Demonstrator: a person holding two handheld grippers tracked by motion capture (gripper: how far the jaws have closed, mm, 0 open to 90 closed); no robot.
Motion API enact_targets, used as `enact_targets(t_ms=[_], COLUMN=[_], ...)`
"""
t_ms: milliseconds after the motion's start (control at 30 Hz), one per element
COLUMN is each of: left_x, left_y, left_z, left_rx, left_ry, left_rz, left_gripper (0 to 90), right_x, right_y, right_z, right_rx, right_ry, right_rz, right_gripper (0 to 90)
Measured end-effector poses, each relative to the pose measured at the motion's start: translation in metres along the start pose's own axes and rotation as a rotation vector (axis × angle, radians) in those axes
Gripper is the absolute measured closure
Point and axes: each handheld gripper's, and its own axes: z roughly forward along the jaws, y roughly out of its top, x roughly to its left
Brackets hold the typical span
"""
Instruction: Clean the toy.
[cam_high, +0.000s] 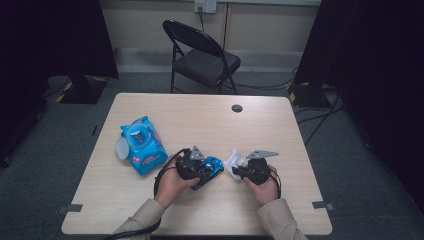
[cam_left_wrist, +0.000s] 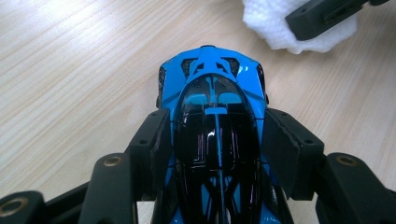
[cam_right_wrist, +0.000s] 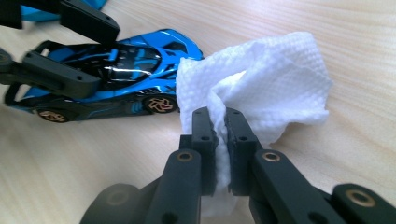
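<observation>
A blue and black toy car (cam_high: 211, 165) sits on the wooden table (cam_high: 200, 120), and my left gripper (cam_high: 200, 172) is shut on its sides. The left gripper view looks down the car's roof (cam_left_wrist: 217, 121), a pad pressed on each flank. My right gripper (cam_high: 240, 171) is shut on a crumpled white wipe (cam_high: 234, 161), just right of the car. In the right gripper view the wipe (cam_right_wrist: 261, 88) bulges out above the closed jaws and touches the car's nose (cam_right_wrist: 187, 49). The wipe (cam_left_wrist: 285, 28) and a right gripper jaw appear beyond the car's front in the left gripper view.
A blue wipes packet (cam_high: 142, 144) with a white lid lies on the table's left part. A round cable hole (cam_high: 237, 108) is near the far edge. A black folding chair (cam_high: 202, 55) stands behind the table.
</observation>
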Motion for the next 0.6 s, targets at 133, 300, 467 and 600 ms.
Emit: enact_targets(t_ms=[133,300,467,600], left_x=[0.000,0.000,0.000,0.000], left_y=[0.000,0.000,0.000,0.000], left_z=[0.000,0.000,0.000,0.000], left_rx=[0.005,0.001,0.000,0.000], left_ry=[0.001,-0.001,-0.001,-0.001], left_rz=[0.000,0.000,-0.002,-0.002], left_gripper=[43.3,43.3,43.3,43.2], right_x=[0.001,0.004,0.009,0.016], right_y=[-0.002,-0.001,-0.001,0.000], right_z=[0.008,0.012,0.015,0.019], right_rx=[0.025,0.026,0.030,0.040], right_ry=[-0.017,-0.016,-0.005,0.017], right_rz=[-0.002,-0.019,-0.035,-0.060], right_gripper=[85.0,84.8,84.9,84.9])
